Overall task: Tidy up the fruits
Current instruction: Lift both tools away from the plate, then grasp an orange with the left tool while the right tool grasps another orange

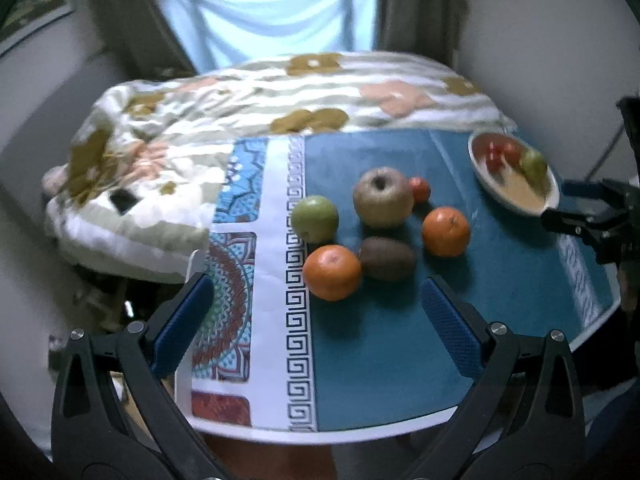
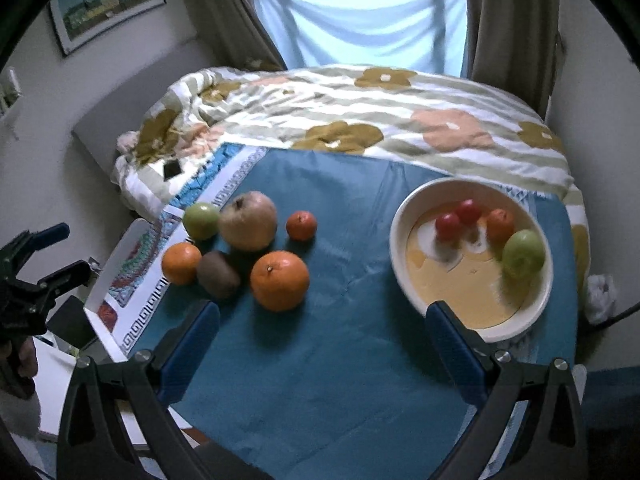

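Both claws gape empty — loose fruit [image 2: 279,280] beside bowl [image 2: 404,216].

Both wrist views high, facing bedward, sharing table [image 1: 500,280] fruit

Six fruits lie loose on the cloth left of the right gripper [image 2: 322,334]: two oranges [image 2: 279,280] [image 2: 181,263], one green apple [image 2: 201,220], one large brownish apple [image 2: 248,220], one kiwi [image 2: 218,274] and one small red-orange fruit [image 2: 301,225]. One bowl [image 2: 404,216] sits ahead to its right, holding four: two small red fruits [image 2: 448,226] [image 2: 468,211], one small orange one [image 2: 500,224] and one green one [image 2: 523,253].
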The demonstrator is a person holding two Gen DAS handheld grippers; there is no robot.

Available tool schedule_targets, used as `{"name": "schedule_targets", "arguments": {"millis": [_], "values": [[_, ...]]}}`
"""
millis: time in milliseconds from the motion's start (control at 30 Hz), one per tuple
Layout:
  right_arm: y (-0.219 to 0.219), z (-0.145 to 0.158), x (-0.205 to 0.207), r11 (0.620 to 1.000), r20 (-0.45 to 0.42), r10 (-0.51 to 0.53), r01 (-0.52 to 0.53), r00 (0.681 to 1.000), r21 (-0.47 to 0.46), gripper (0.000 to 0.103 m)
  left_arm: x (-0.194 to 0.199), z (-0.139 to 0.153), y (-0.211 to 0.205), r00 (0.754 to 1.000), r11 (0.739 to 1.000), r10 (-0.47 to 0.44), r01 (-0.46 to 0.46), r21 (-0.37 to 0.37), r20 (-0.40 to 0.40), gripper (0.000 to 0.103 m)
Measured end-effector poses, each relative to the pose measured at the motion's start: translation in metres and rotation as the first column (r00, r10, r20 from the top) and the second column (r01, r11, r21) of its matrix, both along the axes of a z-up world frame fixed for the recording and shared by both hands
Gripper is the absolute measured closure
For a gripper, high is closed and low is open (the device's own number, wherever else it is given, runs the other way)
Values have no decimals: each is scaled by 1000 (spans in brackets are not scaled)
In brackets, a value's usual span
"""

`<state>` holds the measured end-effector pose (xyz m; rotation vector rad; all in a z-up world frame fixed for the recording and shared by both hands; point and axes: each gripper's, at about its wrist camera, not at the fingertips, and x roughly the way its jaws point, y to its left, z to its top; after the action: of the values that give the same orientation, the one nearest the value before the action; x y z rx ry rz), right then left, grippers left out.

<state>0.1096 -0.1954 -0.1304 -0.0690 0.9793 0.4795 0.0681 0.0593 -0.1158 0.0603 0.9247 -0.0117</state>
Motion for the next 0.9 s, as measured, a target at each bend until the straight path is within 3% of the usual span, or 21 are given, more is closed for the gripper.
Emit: {"name": "schedule_targets", "arguments": {"millis": [333, 433, 600, 833, 900], "values": [[36, -45, 13, 991, -44, -118, 115, 992, -71, 0, 46, -60, 20, 980, 984, -179, 180, 3, -85, 0], [45, -56, 15, 989, -49, -123, 118, 991, -95, 0, 53, -74, 12, 963, 966, -254, 257, 30, -90, 0], [57, -71, 15, 985, -56, -131, 123, 990, -117, 0, 60, -90, -1, 933, 937, -345, 348, 16, -107, 0], [64, -80, 16, 981, -54, -145, 137, 988, -137, 0, 70, -103, -11, 902, 909, -412, 416, 2, -131, 15], [65, -80, 18, 980, -50, -146, 137, 988, -141, 0, 70, -104, -11, 897, 905, -420, 424, 3, -135, 23]]}}
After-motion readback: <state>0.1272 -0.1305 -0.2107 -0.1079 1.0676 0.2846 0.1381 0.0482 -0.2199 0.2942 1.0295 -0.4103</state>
